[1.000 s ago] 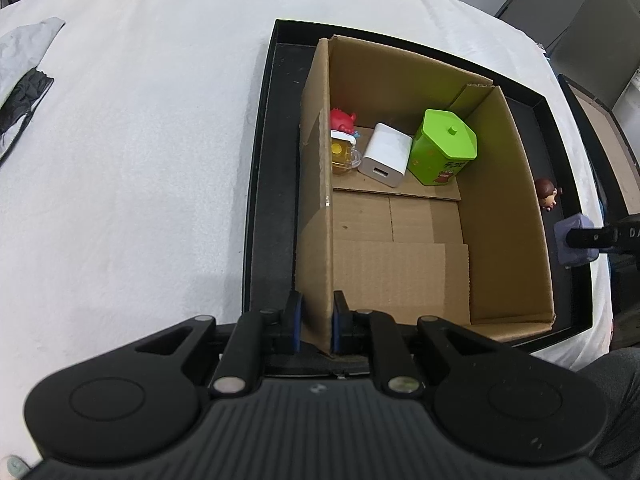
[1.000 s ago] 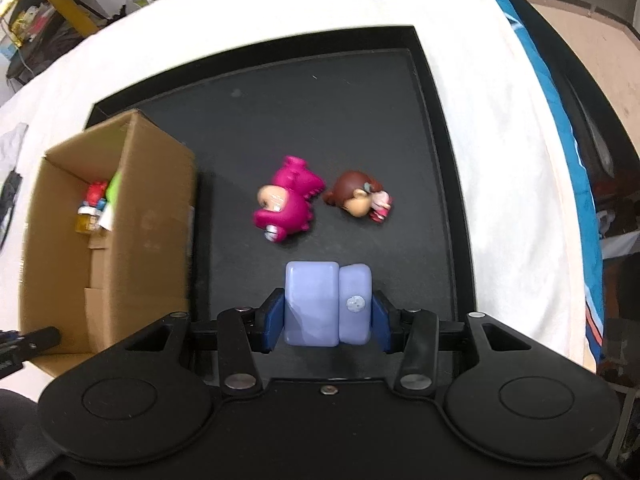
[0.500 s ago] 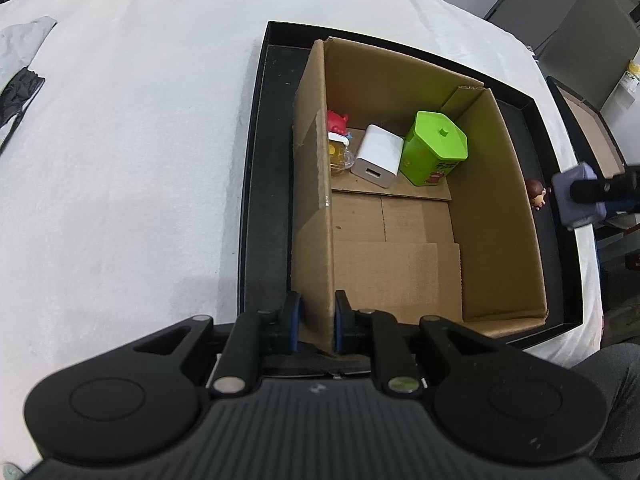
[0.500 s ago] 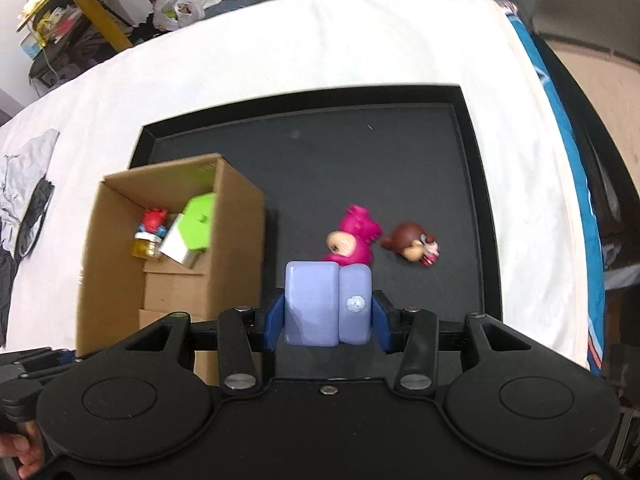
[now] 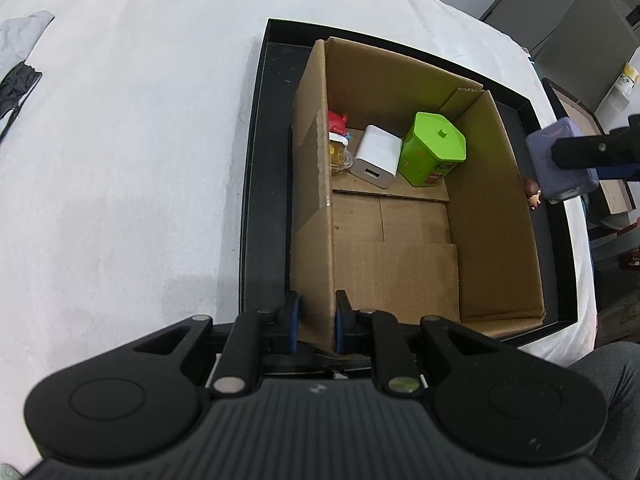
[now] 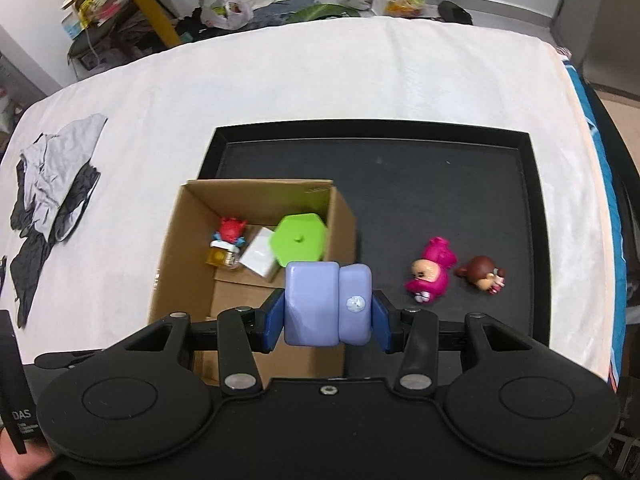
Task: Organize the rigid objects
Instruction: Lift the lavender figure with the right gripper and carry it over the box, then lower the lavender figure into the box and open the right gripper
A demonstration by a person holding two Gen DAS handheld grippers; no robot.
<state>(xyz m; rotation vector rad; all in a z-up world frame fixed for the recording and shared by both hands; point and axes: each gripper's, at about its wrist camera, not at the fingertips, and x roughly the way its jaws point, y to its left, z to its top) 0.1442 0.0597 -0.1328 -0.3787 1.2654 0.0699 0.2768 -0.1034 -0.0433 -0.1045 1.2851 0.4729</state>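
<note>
Far left on the white cloth (image 6: 280,80) lies a heap of grey and black clothing (image 6: 52,184), well apart from the work and no hazard to it.

The left gripper (image 5: 316,324) is closed down onto the near wall of the cardboard box (image 5: 496,208), one blue pad on each face of the board, steadying it on the black tray (image 6: 400,168). Risk: the board is thin and may crease or pivot if the hand twists, shifting the box under the incoming load.

Inside the box, against the far wall, stand a red figure (image 5: 338,122) over a yellow-clear toy (image 5: 339,154), a white charger (image 5: 376,156) and a green hexagonal tin (image 5: 436,146). The tin carries print low on its side; too small to read.

The right gripper (image 6: 328,314) has its jaws pressed onto a lavender two-part block (image 6: 326,304), held in the air above the box's right wall. Risk: released here, the block would likely strike the rim and fall onto the tray, or land on the tin's lid. It needs carrying leftward over the bare floor first.

Right of the box, on the tray, a pink figure (image 6: 430,274) and a brown monkey figure (image 6: 482,278) lie on their sides, near each other, not yet packed.

Legible writing: "DAS" on the dark device at the lower left edge of the right wrist view. Nothing else reads.
</note>
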